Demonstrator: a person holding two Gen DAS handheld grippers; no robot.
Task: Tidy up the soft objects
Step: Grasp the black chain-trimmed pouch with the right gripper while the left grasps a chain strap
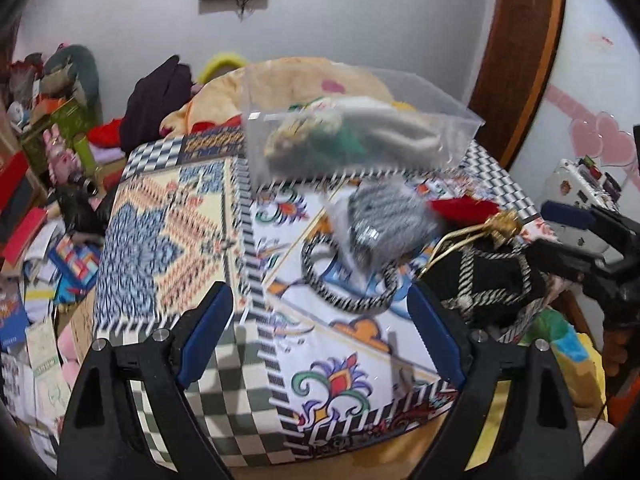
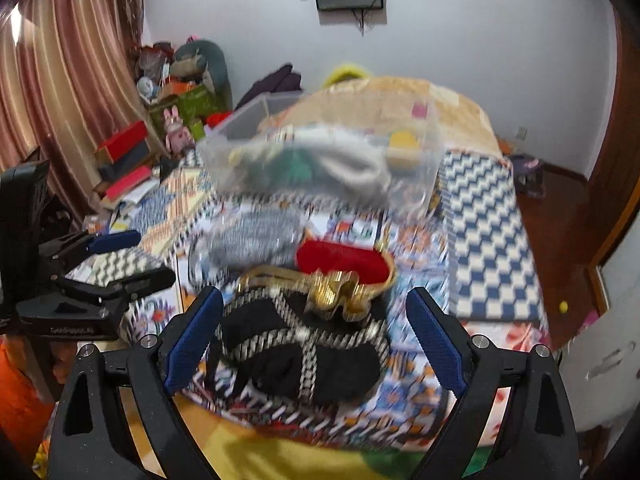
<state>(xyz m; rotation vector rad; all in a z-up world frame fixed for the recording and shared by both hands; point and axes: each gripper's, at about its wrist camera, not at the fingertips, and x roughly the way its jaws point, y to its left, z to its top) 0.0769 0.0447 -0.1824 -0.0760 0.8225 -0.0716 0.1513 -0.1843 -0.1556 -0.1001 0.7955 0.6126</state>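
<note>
A clear plastic bin (image 1: 360, 132) stands at the back of the patterned table (image 1: 168, 216) and holds a white and a green soft item (image 1: 332, 136); it also shows in the right wrist view (image 2: 320, 160). A grey striped pouch with a loop handle (image 1: 380, 224) lies in front of it. A black purse with striped cord, gold clasp and red lining (image 2: 304, 344) lies at the near right. My left gripper (image 1: 320, 312) is open and empty above the table. My right gripper (image 2: 316, 320) is open, its fingers on either side of the black purse.
The table is covered with a patterned cloth (image 2: 492, 240). Boxes, books and plush toys (image 1: 48, 200) are piled on the floor to the left. A blanket-covered bed (image 2: 400, 96) lies behind the table. A wooden door frame (image 1: 520, 60) stands at the right.
</note>
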